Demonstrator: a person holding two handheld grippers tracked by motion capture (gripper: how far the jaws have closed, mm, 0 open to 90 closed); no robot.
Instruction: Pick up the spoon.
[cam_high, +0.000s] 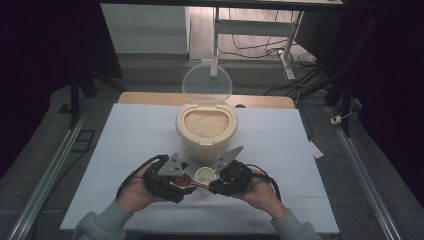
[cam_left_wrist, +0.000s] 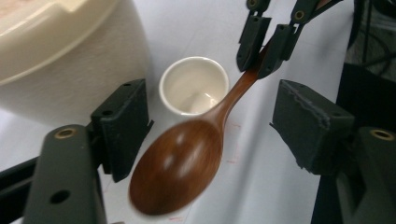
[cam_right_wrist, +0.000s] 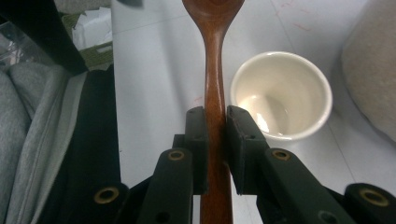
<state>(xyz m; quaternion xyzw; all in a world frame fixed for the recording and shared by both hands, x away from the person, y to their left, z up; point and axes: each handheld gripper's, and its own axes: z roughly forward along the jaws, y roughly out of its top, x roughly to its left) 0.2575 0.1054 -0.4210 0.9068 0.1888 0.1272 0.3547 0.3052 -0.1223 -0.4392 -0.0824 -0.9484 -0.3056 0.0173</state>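
The right gripper (cam_right_wrist: 215, 126) is clamped on the handle of the wooden spoon (cam_right_wrist: 213, 56). The spoon bowl extends left, between the spread jaws of the left gripper (cam_left_wrist: 210, 135), which do not touch it. The spoon is held above the white table (cam_high: 125, 145), just near of the small white cup (cam_high: 205, 174). The rice container (cam_high: 206, 127), lid raised, stands immediately beyond the cup.
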